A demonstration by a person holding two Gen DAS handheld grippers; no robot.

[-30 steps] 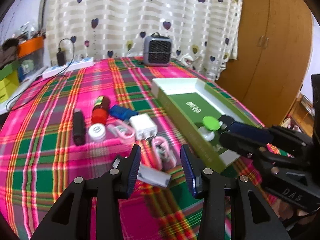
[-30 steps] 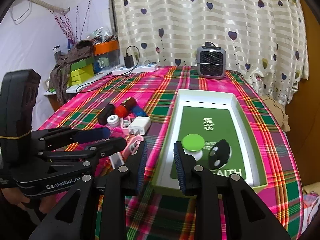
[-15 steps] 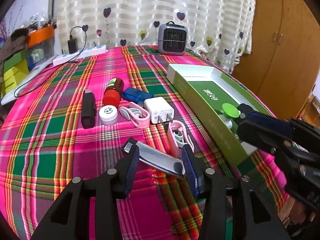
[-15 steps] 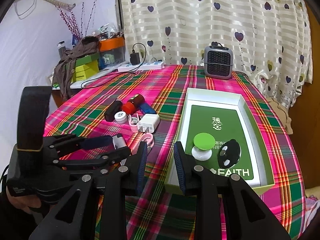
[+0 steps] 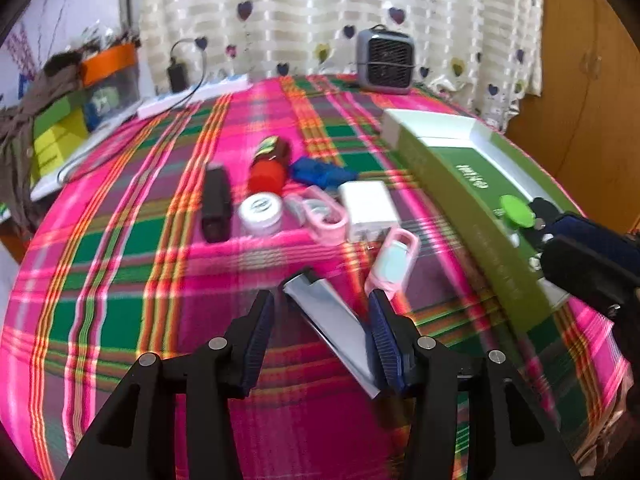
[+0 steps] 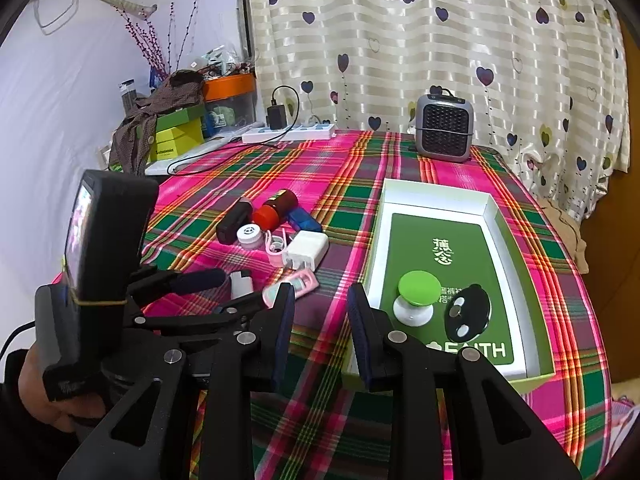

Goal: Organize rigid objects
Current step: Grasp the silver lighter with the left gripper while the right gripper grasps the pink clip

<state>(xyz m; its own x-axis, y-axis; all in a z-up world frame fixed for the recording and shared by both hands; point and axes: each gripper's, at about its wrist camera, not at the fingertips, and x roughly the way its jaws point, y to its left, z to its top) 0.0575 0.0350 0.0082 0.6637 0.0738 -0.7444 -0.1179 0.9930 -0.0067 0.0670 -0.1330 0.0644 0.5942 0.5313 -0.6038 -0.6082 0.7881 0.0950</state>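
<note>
Between the left gripper's (image 5: pixel 320 316) spread fingers, a flat metal bar (image 5: pixel 332 328) lies slanted on the tablecloth (image 5: pixel 120 300). Ahead of it sits a cluster: charger block (image 5: pixel 368 210), round tin (image 5: pixel 260 214), bottle (image 5: pixel 268 164). To its right stands the open box (image 5: pixel 460 196), ahead of the right gripper (image 6: pixel 320 320).

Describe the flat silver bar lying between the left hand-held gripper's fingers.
The flat silver metallic bar is slim and rectangular with a dark notched far end. It lies flat and diagonal on the pink-and-green plaid tablecloth, between the open jaws of the left hand-held gripper, which have just been opening. Its near end runs under the right-side finger; contact is unclear.
</note>
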